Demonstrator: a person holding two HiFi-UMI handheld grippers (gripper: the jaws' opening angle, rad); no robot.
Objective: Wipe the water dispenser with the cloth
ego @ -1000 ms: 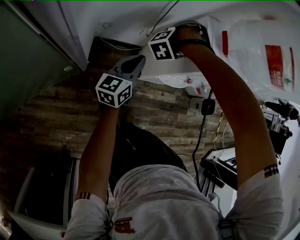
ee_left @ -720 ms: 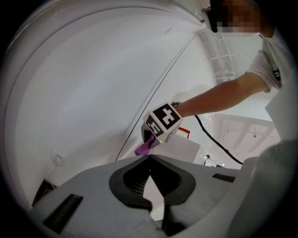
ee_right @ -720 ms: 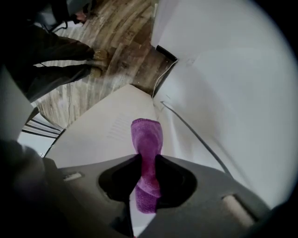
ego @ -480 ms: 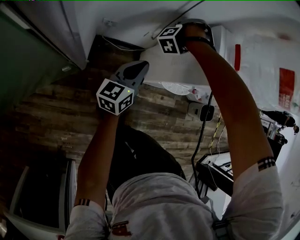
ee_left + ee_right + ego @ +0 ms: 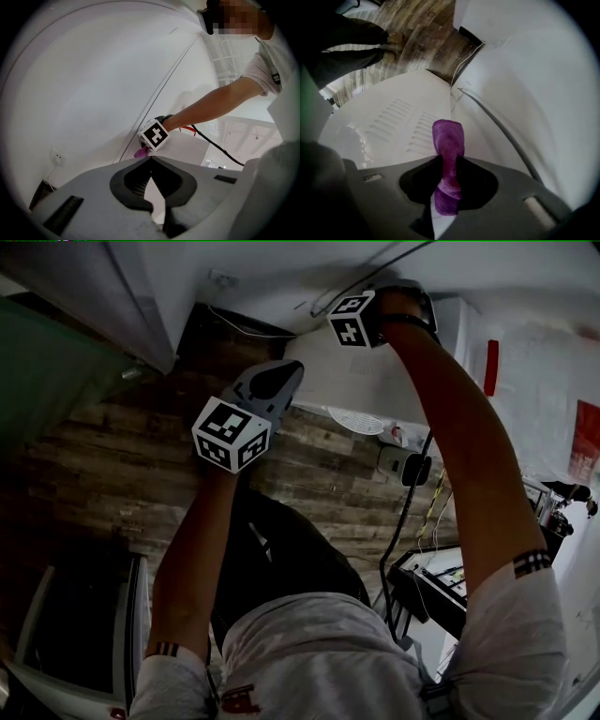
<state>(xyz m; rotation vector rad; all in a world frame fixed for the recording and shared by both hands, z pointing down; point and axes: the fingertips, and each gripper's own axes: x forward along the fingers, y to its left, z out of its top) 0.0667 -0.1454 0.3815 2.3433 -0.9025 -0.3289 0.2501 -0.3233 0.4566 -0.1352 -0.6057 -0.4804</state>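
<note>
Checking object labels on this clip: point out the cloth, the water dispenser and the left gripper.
cloth point(image 5: 448, 140), right gripper view, folded end beyond the jaws
water dispenser point(image 5: 389, 123), right gripper view, vented white panel
left gripper point(image 5: 150, 158), left gripper view, where its tips meet

floor point(image 5: 103, 456): dark wood planks | wall point(image 5: 93, 93): plain white, 1 socket point(image 5: 57, 157), 1 cable point(image 5: 510, 144) | light: dim

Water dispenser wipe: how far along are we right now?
Done: the purple cloth is picked up and clamped in the right tongs. In hand: they hold it at the white slotted panel of the water dispenser, near the edge by the wall. Left: the wiping itself; nothing on the panel shows how much is covered. The left tongs are shut and empty.
</note>
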